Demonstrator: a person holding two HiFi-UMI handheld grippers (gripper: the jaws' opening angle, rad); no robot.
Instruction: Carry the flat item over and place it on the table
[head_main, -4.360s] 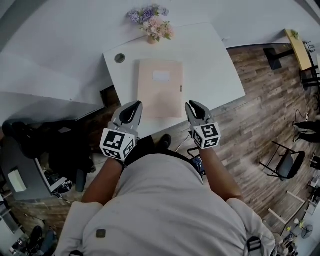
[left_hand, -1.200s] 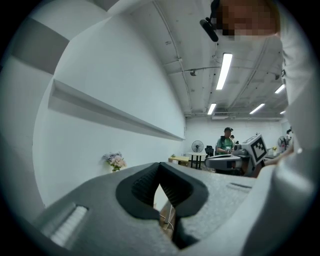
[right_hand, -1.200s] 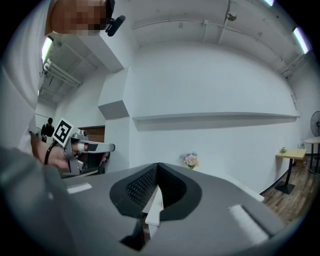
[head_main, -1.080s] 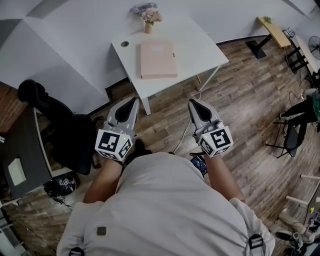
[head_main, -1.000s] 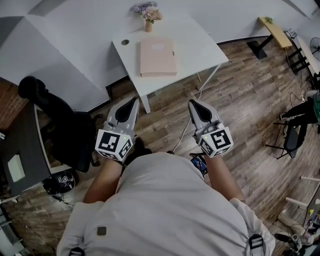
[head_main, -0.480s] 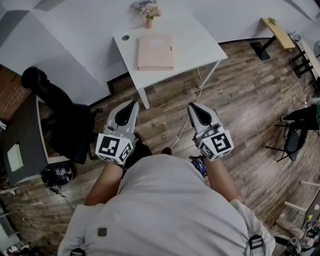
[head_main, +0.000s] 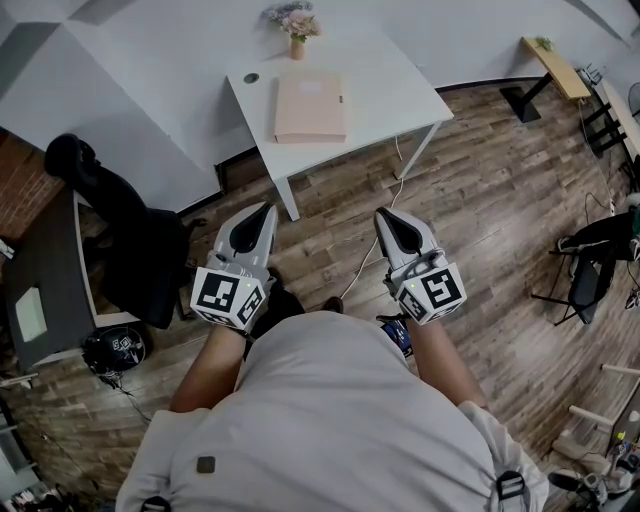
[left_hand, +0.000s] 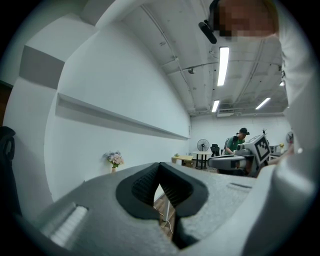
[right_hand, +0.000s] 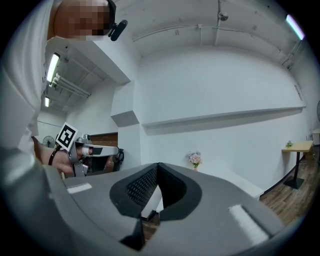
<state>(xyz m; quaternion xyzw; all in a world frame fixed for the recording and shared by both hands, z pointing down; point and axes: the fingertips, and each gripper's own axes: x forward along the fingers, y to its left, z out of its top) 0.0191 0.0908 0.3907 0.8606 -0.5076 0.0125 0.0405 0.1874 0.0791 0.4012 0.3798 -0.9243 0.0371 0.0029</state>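
- Straight ahead at 12 o'clock in the head view, a white table (head_main: 400, 88) stands on the wood floor (head_main: 480, 200), close to a pale wall.
- On the tabletop lies the flat pink folder (head_main: 310, 107), square to the table's edges and well apart from both grippers.
- At the folder's 12 o'clock, by the table's far edge, stands a small vase of flowers (head_main: 298, 24). At its 10 o'clock is a round cable hole (head_main: 251, 77) in the tabletop.
- The left gripper (head_main: 264, 210) is at 7 o'clock from the table, over the floor, and points toward it. In the left gripper view its jaws meet at the tips, with nothing between them.
- The right gripper (head_main: 384, 215) is at 5 o'clock from the table, level with the left one. Its own view shows the jaws closed tip to tip and empty.
- At 9 o'clock from the grippers stands a black chair (head_main: 110, 225) draped with something dark, with a dark desk (head_main: 45, 290) beside it.
- At 6 o'clock, the person's pale shirt (head_main: 320, 420) fills the lower part of the head view.
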